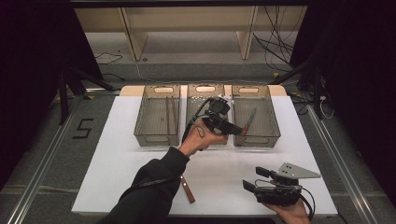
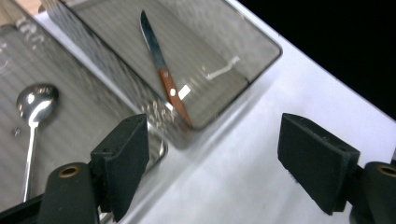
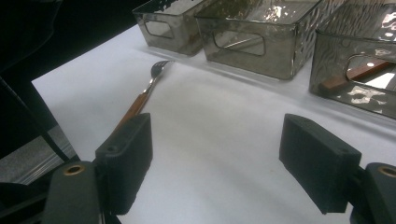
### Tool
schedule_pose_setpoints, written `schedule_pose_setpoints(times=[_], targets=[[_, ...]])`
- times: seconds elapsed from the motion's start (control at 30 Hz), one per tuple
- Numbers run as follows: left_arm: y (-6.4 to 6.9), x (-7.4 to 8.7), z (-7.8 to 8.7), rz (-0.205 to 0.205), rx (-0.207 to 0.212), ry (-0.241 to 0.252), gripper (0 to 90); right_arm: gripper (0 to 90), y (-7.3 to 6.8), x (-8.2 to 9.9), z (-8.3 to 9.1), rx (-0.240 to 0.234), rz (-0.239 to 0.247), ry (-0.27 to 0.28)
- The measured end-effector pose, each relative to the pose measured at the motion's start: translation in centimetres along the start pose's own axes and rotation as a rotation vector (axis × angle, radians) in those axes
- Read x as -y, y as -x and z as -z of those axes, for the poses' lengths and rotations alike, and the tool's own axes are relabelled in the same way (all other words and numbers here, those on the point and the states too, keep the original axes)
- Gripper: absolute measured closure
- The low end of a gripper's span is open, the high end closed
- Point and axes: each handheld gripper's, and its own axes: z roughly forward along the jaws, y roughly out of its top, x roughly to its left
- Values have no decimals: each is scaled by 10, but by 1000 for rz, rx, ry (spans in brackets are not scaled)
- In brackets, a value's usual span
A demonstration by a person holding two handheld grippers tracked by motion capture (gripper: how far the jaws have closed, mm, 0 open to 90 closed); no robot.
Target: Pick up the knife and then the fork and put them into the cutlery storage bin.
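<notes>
Sorting cutlery into three smoked translucent plastic bins (image 1: 157,140) set in a row along the far edge of the white tabletop (image 1: 116,168). The left gripper (image 1: 235,128) hangs over the near rim between the middle and right bins, jaws wide apart with nothing between them. Below it a wooden-handled steel knife (image 2: 163,74) lies free on the floor of the right bin, blade pointing to the far wall; judged as just placed, so the drop-off step looks finished. A steel spoon (image 2: 32,112) rests in the middle bin, and thin brown sticks (image 1: 171,114), probably chopsticks, lie in the left bin. The right gripper (image 1: 252,179) waits near the near right corner of the tabletop, jaws likewise spread and empty. One item is left outside: a wooden-handled steel fork (image 3: 142,95) lying near the near edge, partly under the left sleeve (image 1: 154,186). Next move, as I read it: bring a gripper down across the fork's handle, close, and lift; the right bin seems its likely match.
</notes>
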Motion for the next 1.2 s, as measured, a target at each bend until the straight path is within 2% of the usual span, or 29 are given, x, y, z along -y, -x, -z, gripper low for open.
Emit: schedule_pose_setpoints(times=[0.23,0.53,0.93,1.2], targets=[[3,37,10,-4,13,-10,242,264,0,0,0,2,-2,-1],[2,78,11,6,19,-54,239,264,-1,0,-3,-2,2,-9],[-3,113,11,-1,15,-103,293,264,-1,0,-4,0,0,-11],[0,129,13,-35,8,-132,434,264,-1,0,-4,0,1,-14]])
